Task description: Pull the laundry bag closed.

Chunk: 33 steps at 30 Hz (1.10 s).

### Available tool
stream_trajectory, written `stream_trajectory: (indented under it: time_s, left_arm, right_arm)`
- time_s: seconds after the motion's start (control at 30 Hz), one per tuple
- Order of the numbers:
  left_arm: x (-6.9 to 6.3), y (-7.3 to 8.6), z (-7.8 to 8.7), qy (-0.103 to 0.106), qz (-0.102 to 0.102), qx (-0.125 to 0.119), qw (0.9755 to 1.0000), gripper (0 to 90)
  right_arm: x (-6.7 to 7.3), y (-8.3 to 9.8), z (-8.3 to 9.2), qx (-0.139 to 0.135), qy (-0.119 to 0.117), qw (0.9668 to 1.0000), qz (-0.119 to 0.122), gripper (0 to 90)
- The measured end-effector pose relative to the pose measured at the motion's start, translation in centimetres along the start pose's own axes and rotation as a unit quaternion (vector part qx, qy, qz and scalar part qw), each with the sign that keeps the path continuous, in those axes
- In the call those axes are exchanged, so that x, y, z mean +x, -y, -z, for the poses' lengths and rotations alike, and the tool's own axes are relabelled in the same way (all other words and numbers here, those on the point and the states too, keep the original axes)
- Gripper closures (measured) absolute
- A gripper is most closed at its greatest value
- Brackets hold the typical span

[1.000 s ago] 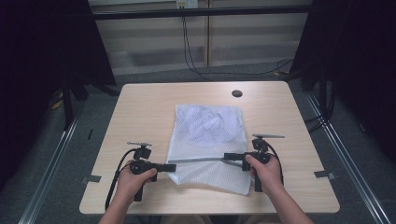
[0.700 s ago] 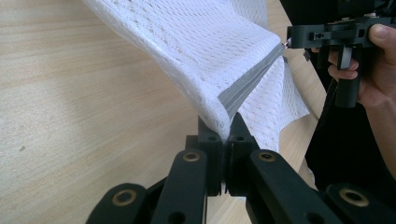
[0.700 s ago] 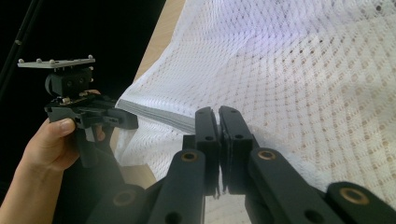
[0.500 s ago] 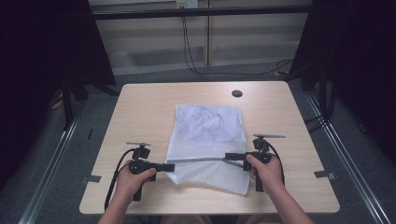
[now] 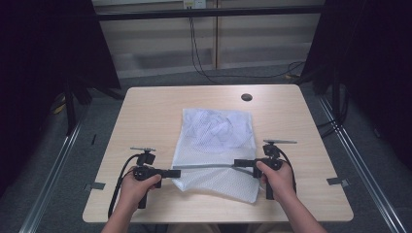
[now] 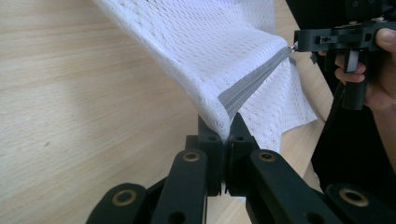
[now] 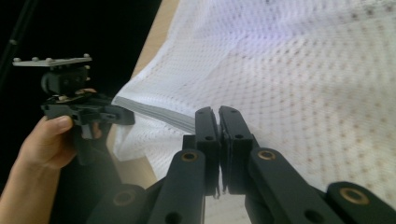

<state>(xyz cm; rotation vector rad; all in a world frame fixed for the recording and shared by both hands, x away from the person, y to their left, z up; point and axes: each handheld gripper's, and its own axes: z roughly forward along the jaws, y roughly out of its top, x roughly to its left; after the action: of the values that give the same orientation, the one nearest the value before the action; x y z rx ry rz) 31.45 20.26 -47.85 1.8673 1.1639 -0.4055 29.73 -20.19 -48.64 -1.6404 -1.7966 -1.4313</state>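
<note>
A white mesh laundry bag with a grey zipper band [image 5: 216, 145] lies in the middle of the pale wooden table [image 5: 145, 111], its near edge lifted between the two hands. The left gripper [image 5: 176, 173] has its jaws pressed together on the bag's corner: in the left gripper view the mesh and the end of the grey zipper band [image 6: 247, 88] are pinched right at the fingertips [image 6: 211, 133], the cloth rising up and away from them. The right gripper [image 5: 238, 163] is likewise closed, nipping the zipper line at its other end; in the right gripper view the mesh [image 7: 303, 70] spreads just beyond and to the right of its closed fingers [image 7: 205, 123]. In my judgement the two grips sit at opposite ends of the zipper to pull the band taut and straight between them, so the opening can be worked without the soft mesh bunching. The bulk of the bag, holding crumpled pale cloth, rests on the table beyond the fingers. No brand, label or writing can be read on the bag, the table or the grippers.
</note>
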Motion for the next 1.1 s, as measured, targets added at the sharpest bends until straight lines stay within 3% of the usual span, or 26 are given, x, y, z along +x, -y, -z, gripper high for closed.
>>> stream_trajectory:
  time_s: [1.1]
  left_arm:
    - [0.64,0.06,0.77,-0.006,0.011,-0.010,0.9999,87.9]
  right_arm:
    - [-0.46,-0.28,0.83,-0.007,0.005,0.9999,-0.005,87.7]
